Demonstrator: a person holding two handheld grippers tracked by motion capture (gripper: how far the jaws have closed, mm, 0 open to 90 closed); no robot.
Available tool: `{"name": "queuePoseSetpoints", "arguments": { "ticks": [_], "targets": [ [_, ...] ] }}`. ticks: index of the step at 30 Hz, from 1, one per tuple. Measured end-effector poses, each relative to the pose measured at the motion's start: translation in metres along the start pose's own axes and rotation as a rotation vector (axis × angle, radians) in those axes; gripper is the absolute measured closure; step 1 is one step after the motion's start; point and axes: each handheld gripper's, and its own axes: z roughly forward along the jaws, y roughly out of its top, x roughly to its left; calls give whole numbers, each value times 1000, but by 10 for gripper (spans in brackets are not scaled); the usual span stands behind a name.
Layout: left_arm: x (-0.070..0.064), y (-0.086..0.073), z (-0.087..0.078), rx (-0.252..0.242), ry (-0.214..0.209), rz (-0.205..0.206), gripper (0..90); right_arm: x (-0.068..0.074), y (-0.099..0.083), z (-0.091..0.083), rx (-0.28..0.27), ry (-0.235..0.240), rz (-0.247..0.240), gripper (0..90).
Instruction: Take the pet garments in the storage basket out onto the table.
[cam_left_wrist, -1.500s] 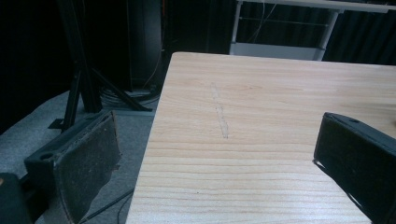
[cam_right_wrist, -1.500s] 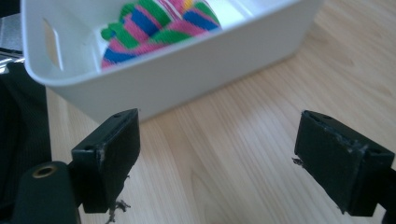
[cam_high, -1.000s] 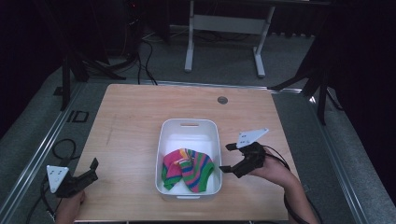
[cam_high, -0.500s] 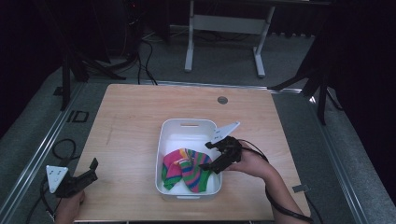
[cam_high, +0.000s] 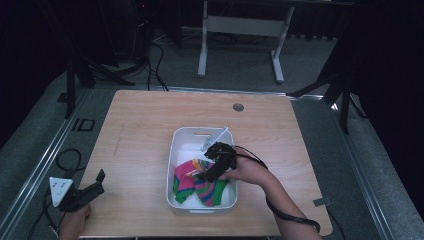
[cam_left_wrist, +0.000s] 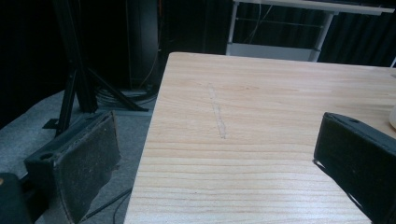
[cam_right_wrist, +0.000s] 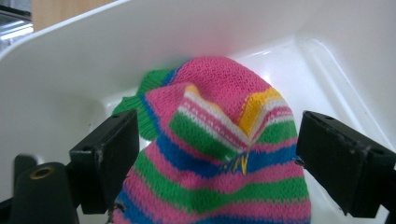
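Inside bin (cam_high: 186, 137) | right gripper (cam_high: 206, 172) spread wide astride striped knit (cam_right_wrist: 219, 158), not yet grasped | left gripper (cam_high: 95, 184) released, idle near-left | knit unlifted.

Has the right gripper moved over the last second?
Yes. The right gripper has moved left from beside the white bin to inside it, jaws open around the striped knit.
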Motion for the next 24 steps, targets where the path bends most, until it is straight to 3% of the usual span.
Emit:
{"name": "queuePoseSetpoints", "arguments": {
  "ticks": [8, 13, 17, 20, 21, 23, 24],
  "targets": [
    [1, 0, 0, 0, -3, 0, 9, 3, 11, 25, 119, -62, -14, 132],
    [1, 0, 0, -1, -3, -1, 9, 2, 13, 38, 224, -92, 32, 152],
    [1, 0, 0, 0, -4, -1, 9, 4, 14, 44, 269, -106, 47, 279],
    [1, 0, 0, 1, -4, -1, 9, 6, 14, 47, 302, -93, 35, 441],
    [1, 0, 0, 0, -3, -1, 9, 7, 14, 48, 309, -92, 16, 548],
    [1, 0, 0, 1, -3, 0, 9, 11, 14, 48, 301, -88, -41, 683],
    [0, 0, 0, 1, -3, -2, 9, 13, 14, 47, 297, -97, -45, 720]
  ]
}}
